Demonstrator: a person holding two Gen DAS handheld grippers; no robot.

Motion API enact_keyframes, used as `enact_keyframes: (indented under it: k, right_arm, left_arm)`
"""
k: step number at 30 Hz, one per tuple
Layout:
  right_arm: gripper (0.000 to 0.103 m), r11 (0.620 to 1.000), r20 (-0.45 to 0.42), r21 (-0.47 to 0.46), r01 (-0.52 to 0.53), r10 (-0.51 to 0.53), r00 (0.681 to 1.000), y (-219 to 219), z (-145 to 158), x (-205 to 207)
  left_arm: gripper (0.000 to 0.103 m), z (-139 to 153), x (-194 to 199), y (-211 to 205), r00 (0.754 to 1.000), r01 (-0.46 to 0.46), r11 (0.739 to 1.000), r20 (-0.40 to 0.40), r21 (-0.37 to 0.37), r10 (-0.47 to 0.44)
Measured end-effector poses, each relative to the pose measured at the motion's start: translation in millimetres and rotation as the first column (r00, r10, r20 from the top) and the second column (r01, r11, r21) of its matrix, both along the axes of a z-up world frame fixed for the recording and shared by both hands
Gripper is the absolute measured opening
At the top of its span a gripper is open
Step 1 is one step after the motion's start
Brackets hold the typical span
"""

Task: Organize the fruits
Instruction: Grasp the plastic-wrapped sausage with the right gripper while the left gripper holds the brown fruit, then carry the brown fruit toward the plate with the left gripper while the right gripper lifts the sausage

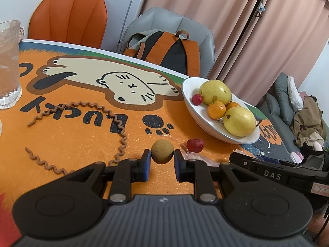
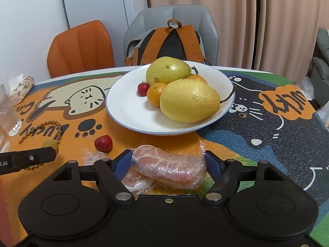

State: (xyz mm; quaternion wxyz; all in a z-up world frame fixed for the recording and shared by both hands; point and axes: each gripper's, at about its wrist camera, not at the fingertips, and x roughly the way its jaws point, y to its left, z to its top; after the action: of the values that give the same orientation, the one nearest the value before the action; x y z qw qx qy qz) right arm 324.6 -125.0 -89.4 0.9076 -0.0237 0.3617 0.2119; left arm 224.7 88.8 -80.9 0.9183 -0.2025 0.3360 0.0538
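Left tool [image 1: 162, 160]: blue-padded fingers flank a small round, matte tan-brown fruit [image 1: 162, 151] on the table; whether the pads press it or stand just off it cannot be told.
Right tool [image 2: 168, 161]: spread wide around a chunky pink citrus wedge wrapped in crinkled cling film [image 2: 170, 167]; contact with the pads is not clear.
Second wrapped piece [image 2: 136, 182]: smaller, glossy, lying partly beneath the first.
Plate [image 2: 127, 107]: shallow white ceramic with a thin blue rim, at the middle of the table.
On the plate: two large speckled yellow-green pears [image 2: 190, 100], two smooth oranges [image 2: 156, 93] and a small red berry-like fruit [image 2: 143, 89], all clustered and touching.
Loose fruit: a bumpy red one [image 1: 195, 145] on the mat, just beside the tan fruit.
Table [image 1: 72, 135]: covered by a fuzzy orange cat-print mat.
Also there: a wavy brown cord [image 1: 121, 127] and a frosted textured glass [image 1: 9, 65].
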Motion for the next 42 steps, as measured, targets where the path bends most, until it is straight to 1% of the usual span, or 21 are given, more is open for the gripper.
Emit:
enact_keyframes:
  k: [11,25,34,42]
  right_arm:
    - [0.072,0.999,0.042,0.051,0.004,-0.006,0.999,-16.0,19.0,-11.7]
    - [0.072,0.995,0.073,0.098,0.005,-0.013,0.997,-29.5,30.9,1.6]
    - [0.072,0.994,0.087,0.108,-0.018,0.008,0.996,-18.5,39.6,9.7]
    - [0.072,0.990,0.068,0.131,-0.049,0.040,0.997,3.9,40.3,20.8]
  left_arm:
    - [0.022,13.4,-7.6,-5.0,0.999,0.009,1.000,0.038,0.004,-0.009]
    - [0.022,27.1,21.5,-21.5,0.997,0.039,0.999,0.060,0.031,-0.040]
    - [0.022,29.3,36.7,-24.9,0.996,0.052,0.998,0.064,0.028,-0.054]
    - [0.022,27.4,38.5,-14.1,0.998,0.035,0.999,0.057,0.028,-0.036]
